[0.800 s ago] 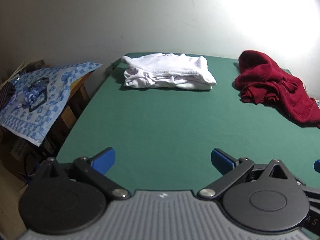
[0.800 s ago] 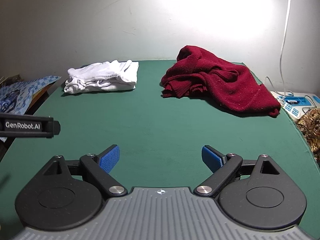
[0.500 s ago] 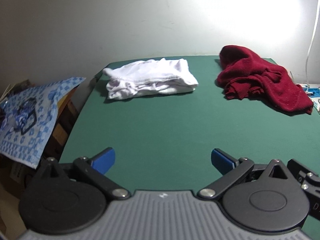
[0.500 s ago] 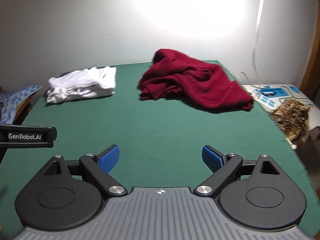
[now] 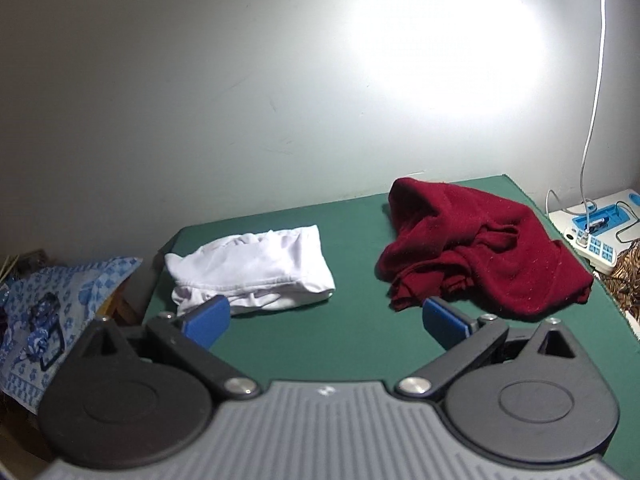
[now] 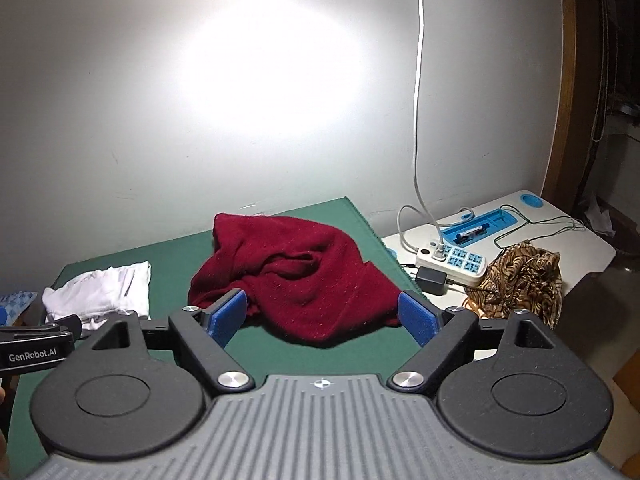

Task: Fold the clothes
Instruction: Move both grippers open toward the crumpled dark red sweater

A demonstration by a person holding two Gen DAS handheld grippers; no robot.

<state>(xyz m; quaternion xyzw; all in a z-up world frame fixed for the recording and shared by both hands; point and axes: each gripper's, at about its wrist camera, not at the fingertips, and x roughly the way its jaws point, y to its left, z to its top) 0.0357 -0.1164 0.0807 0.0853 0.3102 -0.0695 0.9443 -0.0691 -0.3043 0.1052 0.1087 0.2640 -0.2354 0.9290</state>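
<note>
Both grippers we carry stand spread wide with nothing between their blue pads. Our left gripper hangs over the green table, its left pad overlapping, in the picture, the near edge of the folded white garment; whether it touches the cloth we cannot tell. From that camera the white garment lies at about 11 o'clock, a neat flat bundle near the table's far left corner. The crumpled red sweater sits at about 1 o'clock, well apart from the white one, with bare green felt between them.

Our right gripper faces the red sweater almost straight on, at 12 o'clock; the heap shows between its two pads, though we cannot say the pads reach it. The white garment appears at 10 o'clock in this view, and a black bar printed GenRobot.AI, part of the other gripper, enters at 9 o'clock.

At 2 o'clock, past the table's right edge, a white side table carries a power strip, a black adapter and a brown patterned cloth. A white cable runs up the wall. A blue printed cloth lies at 9 o'clock off the left edge.
</note>
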